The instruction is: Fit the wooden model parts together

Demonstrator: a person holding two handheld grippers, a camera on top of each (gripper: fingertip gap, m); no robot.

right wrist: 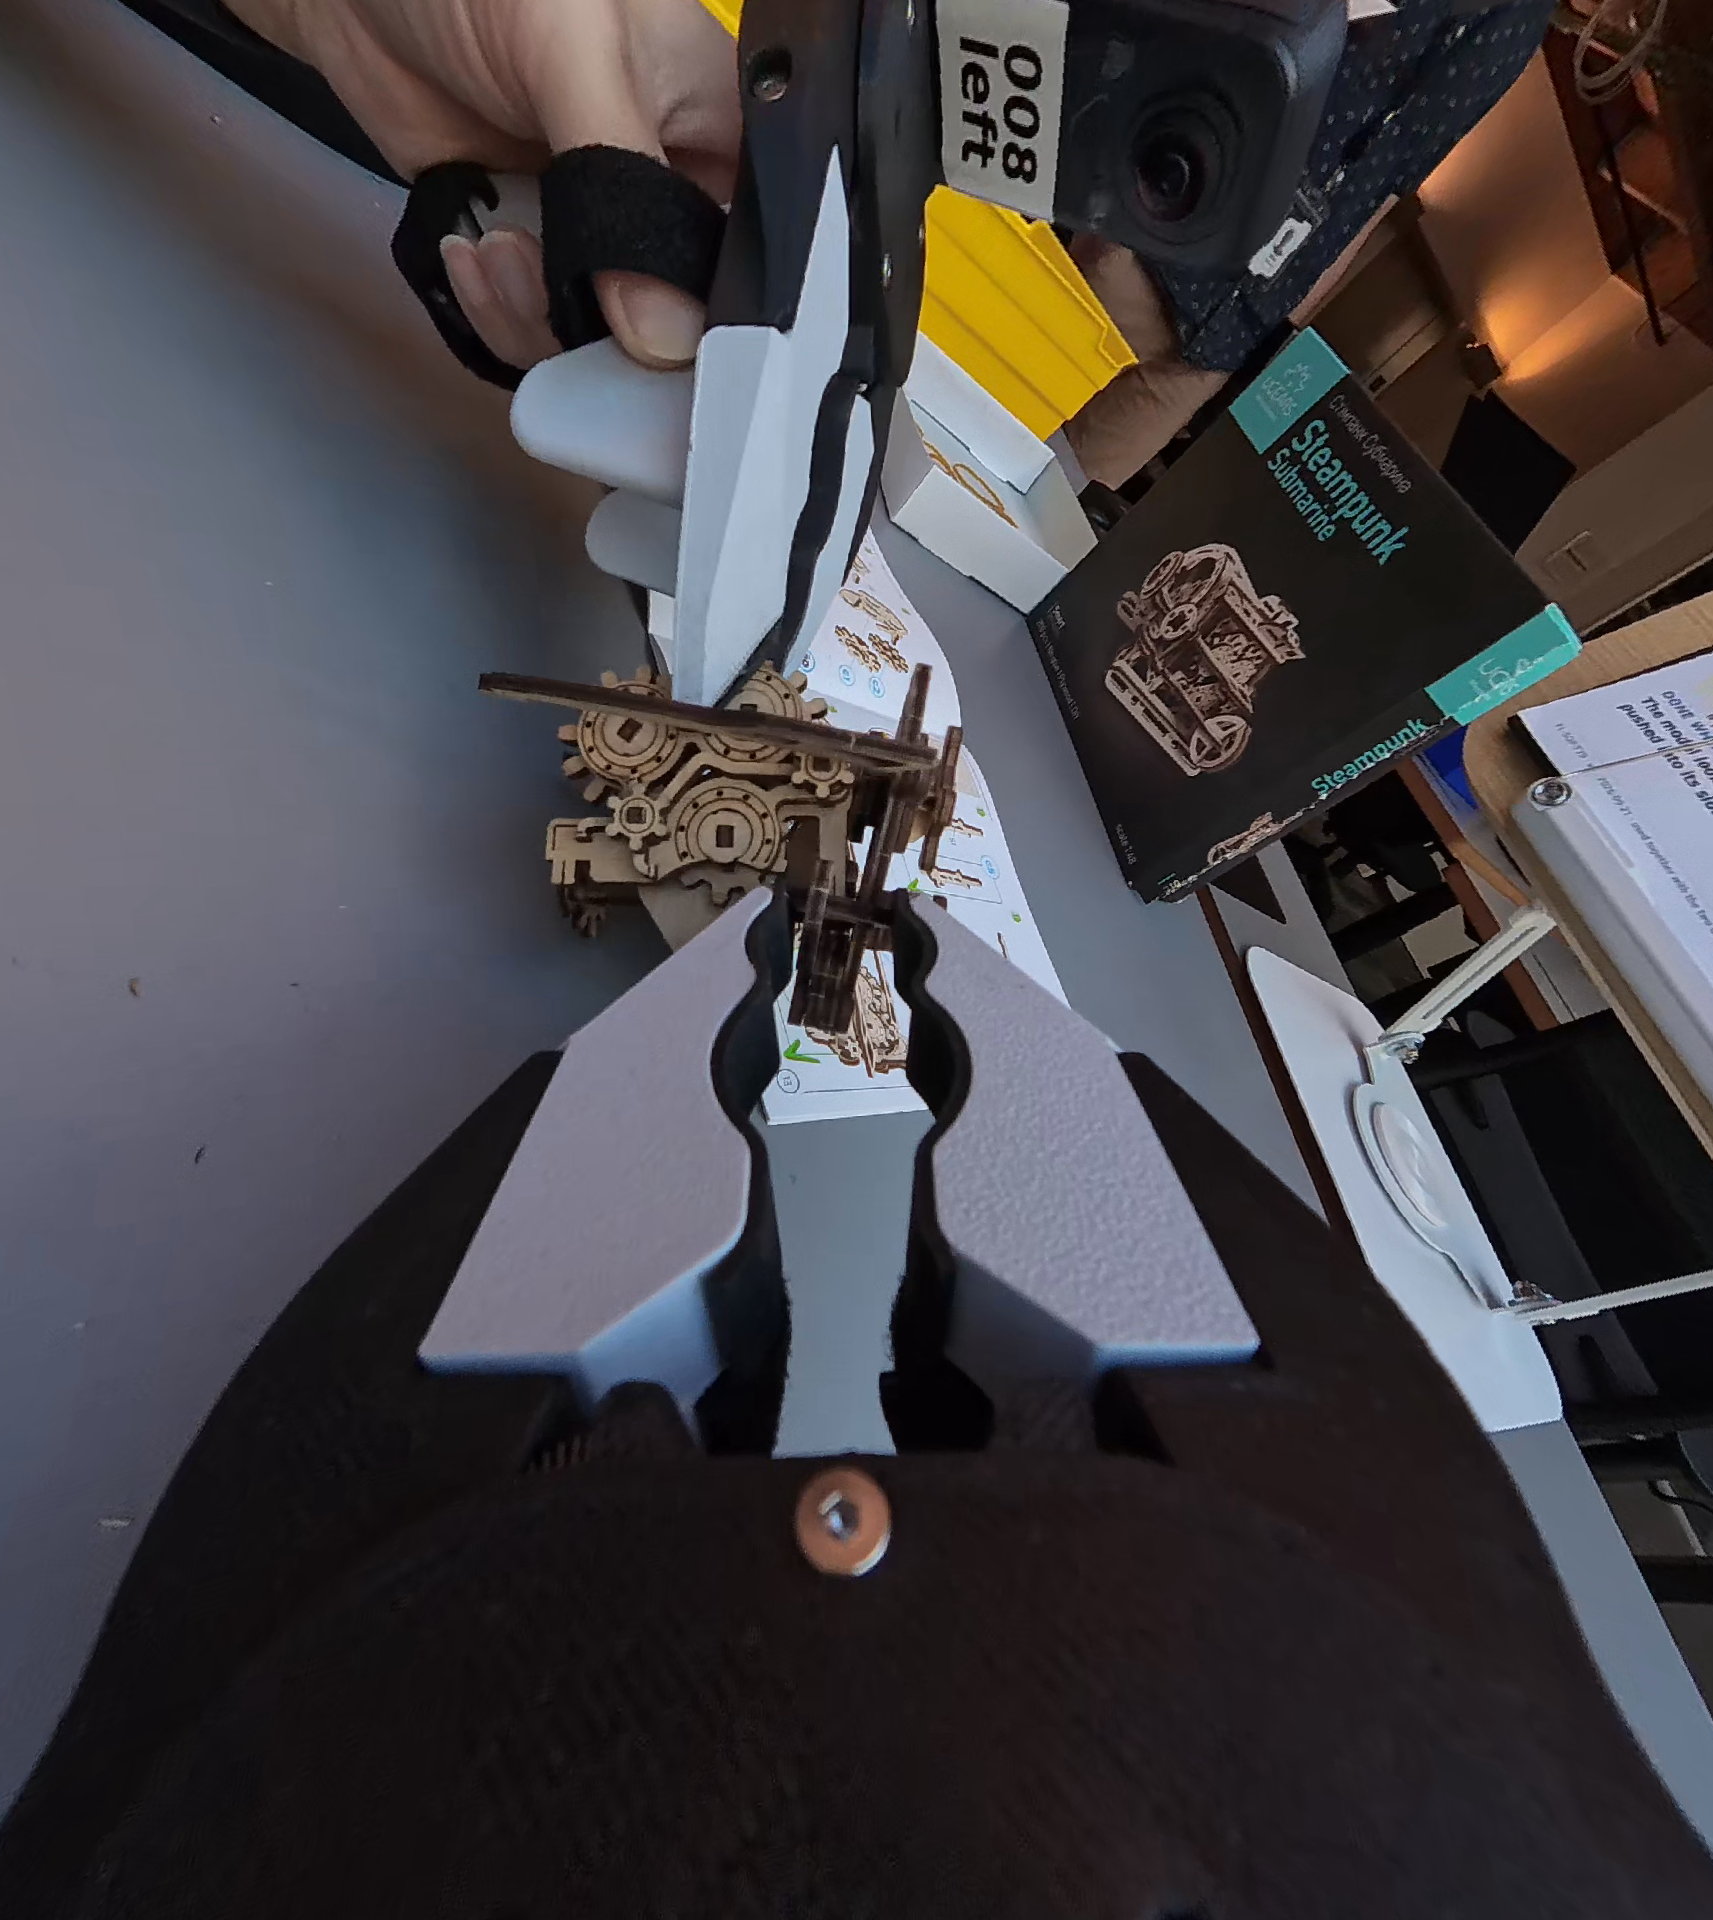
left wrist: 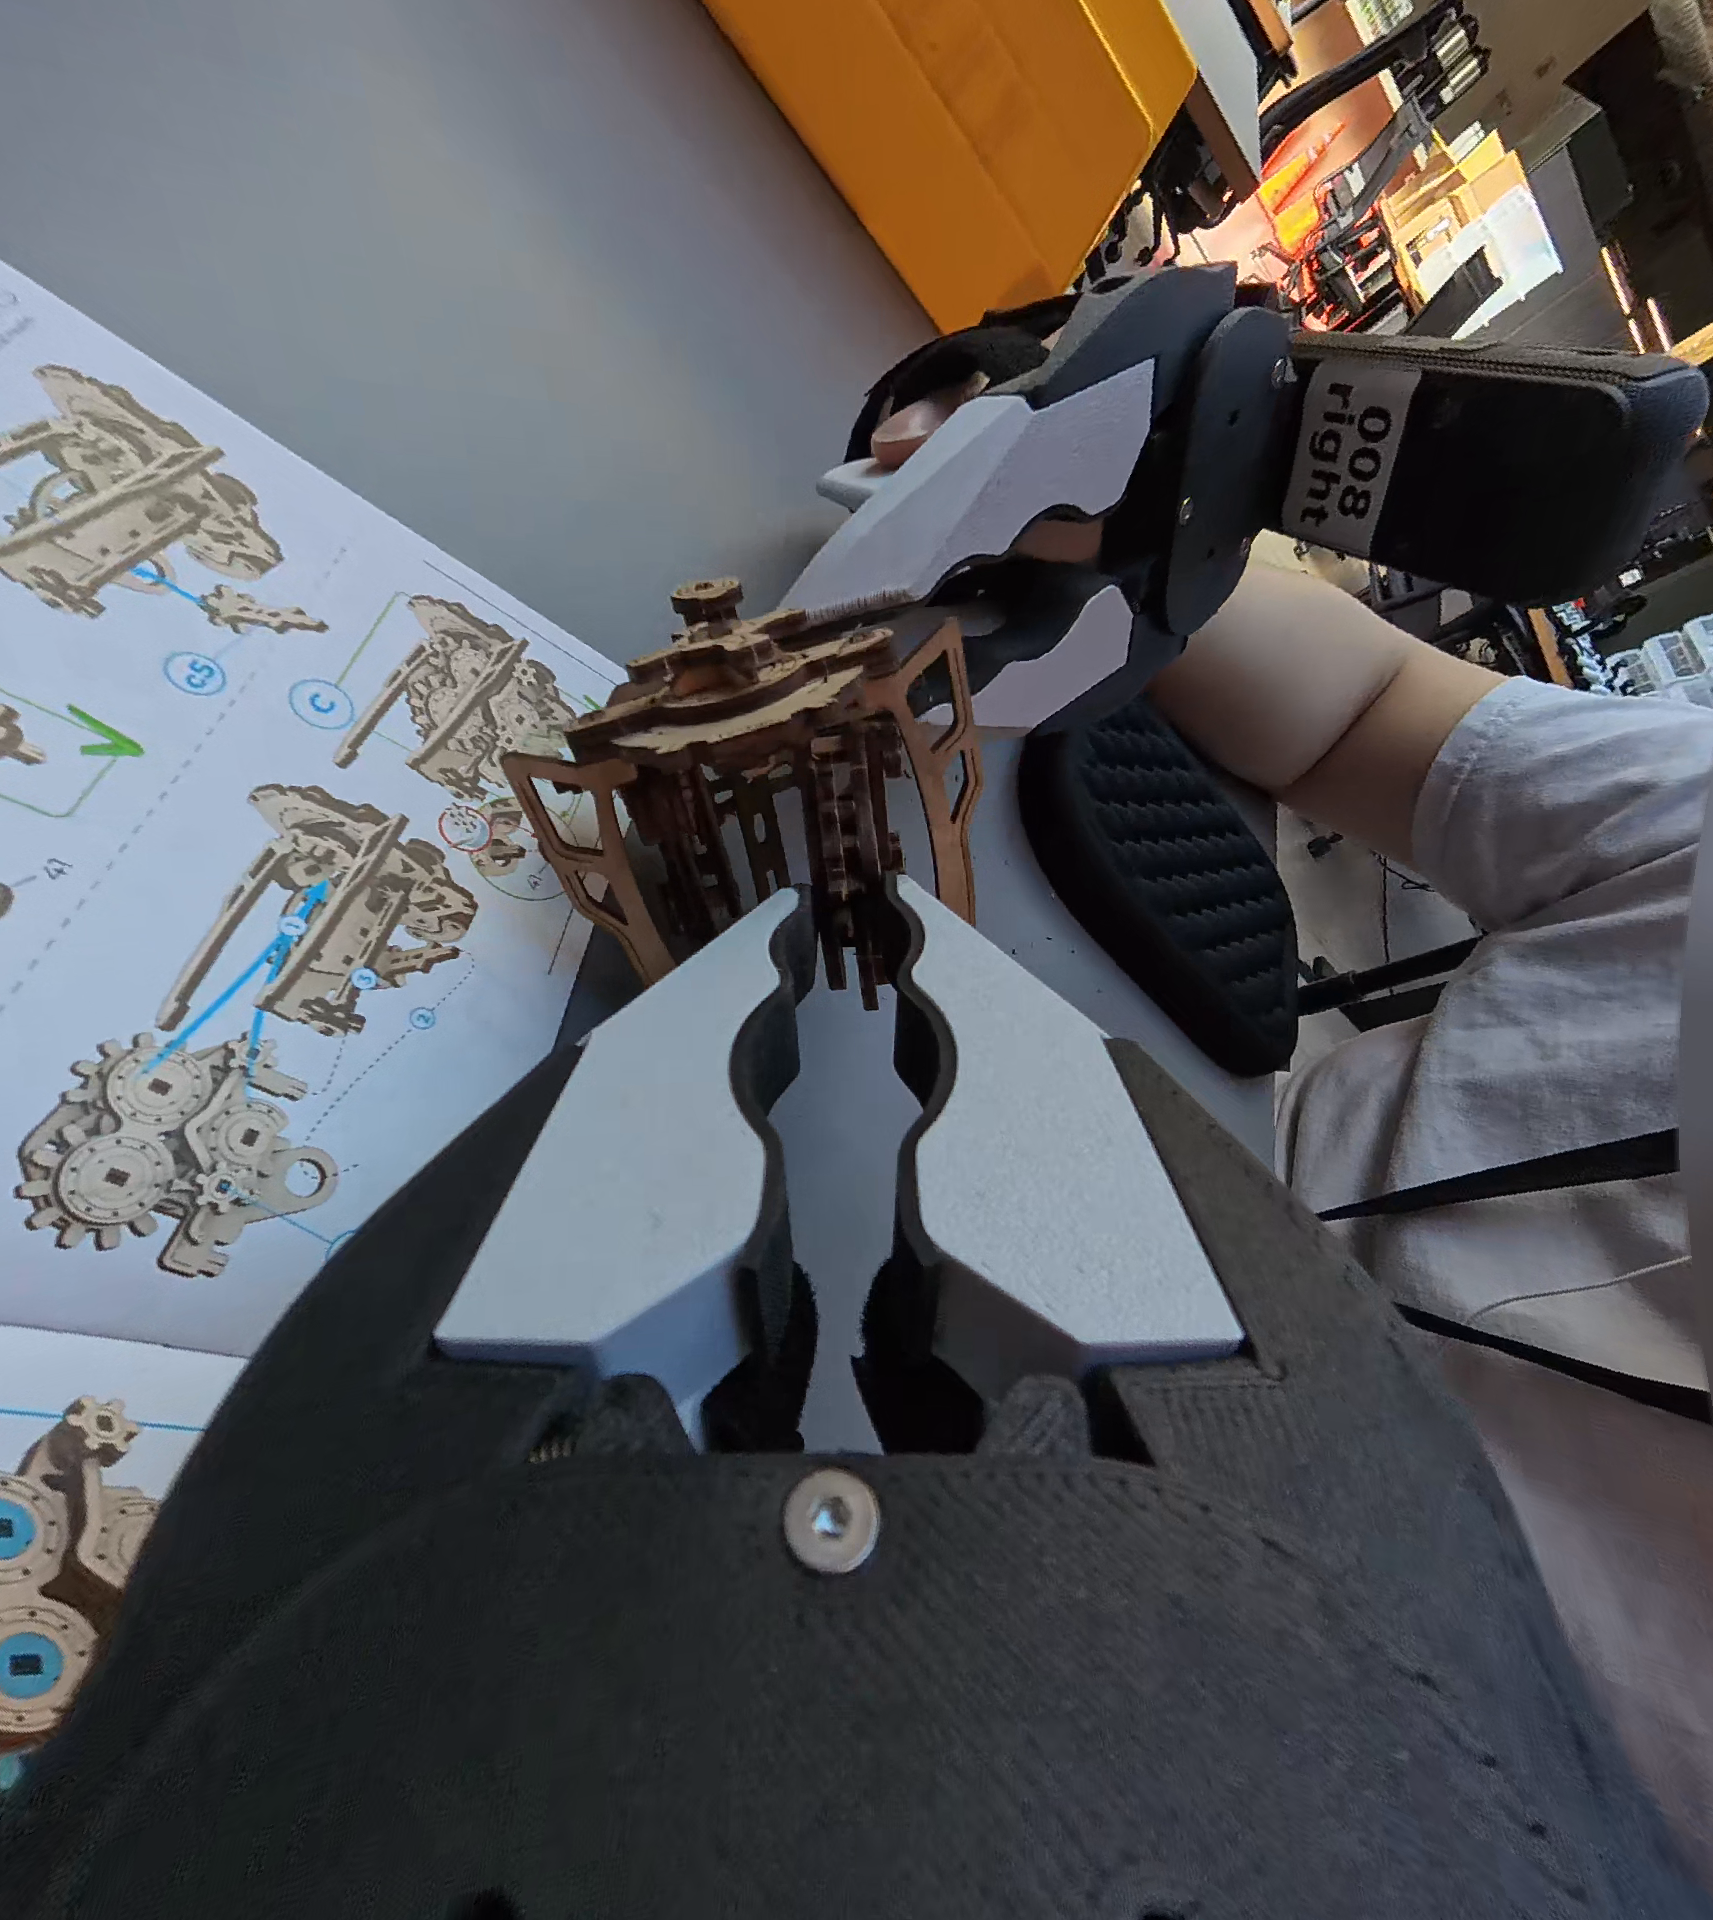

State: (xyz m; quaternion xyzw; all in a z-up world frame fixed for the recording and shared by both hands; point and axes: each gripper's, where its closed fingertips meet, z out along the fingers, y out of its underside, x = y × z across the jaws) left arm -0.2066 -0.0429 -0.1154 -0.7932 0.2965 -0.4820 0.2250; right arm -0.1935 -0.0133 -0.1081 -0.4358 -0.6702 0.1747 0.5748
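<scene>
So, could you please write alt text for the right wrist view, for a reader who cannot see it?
Two tongs hold a wooden gear model above a grey table: the right tongs grip a small part at its near side, and the left tongs come down from above onto its top. An instruction sheet lies beneath, and a dark kit box stands to the right.

My right gripper (right wrist: 844,920) clamped on small dark wooden piece (right wrist: 836,961) sticking off gear assembly (right wrist: 701,805). Left gripper (right wrist: 717,681) coming from above, tips pinched on assembly's top plate. Instruction sheet (right wrist: 945,831) underneath on grey table (right wrist: 208,831), black kit box (right wrist: 1288,623) off right, yellow bin (right wrist: 1013,301) behind.
</scene>
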